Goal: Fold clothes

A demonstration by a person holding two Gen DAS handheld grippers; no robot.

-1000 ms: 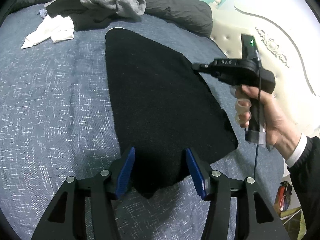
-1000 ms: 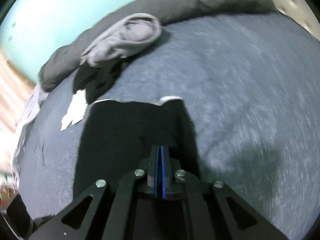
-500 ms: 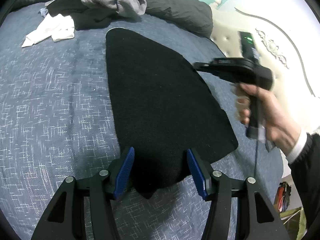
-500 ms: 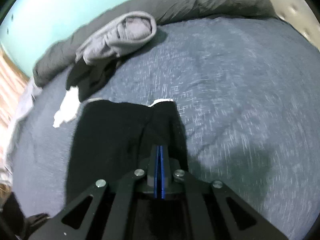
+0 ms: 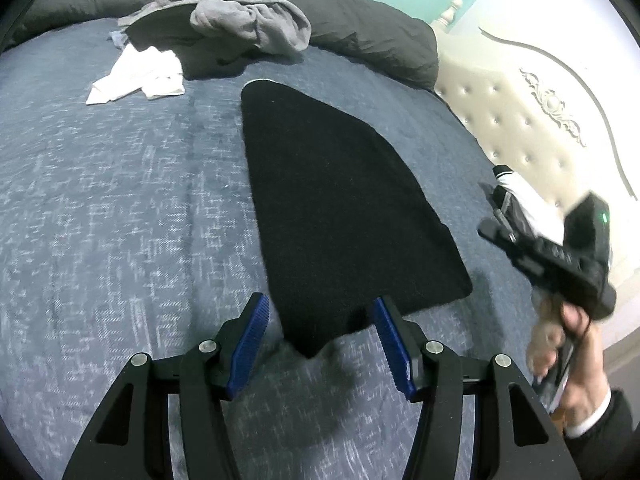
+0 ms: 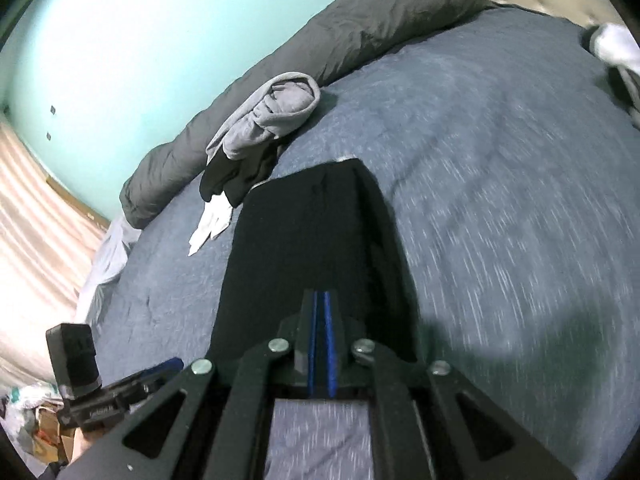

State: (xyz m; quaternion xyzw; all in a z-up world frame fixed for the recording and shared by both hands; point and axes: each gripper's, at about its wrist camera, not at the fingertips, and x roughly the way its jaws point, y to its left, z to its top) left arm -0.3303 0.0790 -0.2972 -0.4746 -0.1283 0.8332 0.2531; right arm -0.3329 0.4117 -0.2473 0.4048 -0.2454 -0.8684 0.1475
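A black garment (image 5: pixel 340 216) lies spread flat on the bed (image 5: pixel 120 208), folded into a long tapering shape with its narrow end toward the pillows. The left tongs (image 5: pixel 320 332) hang above its near corner with their blue pads standing well apart, and nothing is pinched between them; the corner of the cloth sits on the blue-grey cover below the gap. The right tongs (image 6: pixel 320 344) show their two blue pads almost together, a thin slit between them and no cloth in it. Seen from the left wrist view, they sit off the garment's right edge in a person's hand (image 5: pixel 576 368), blurred. At the far side of the bed a crumpled grey garment (image 5: pixel 248 20) rests on darker clothes beside a white cloth (image 5: pixel 136 76), against a long dark grey duvet (image 5: pixel 360 28). A cream tufted headboard (image 5: pixel 532 128) stands to the right, with a black-and-white bundle (image 5: pixel 516 200) near it.
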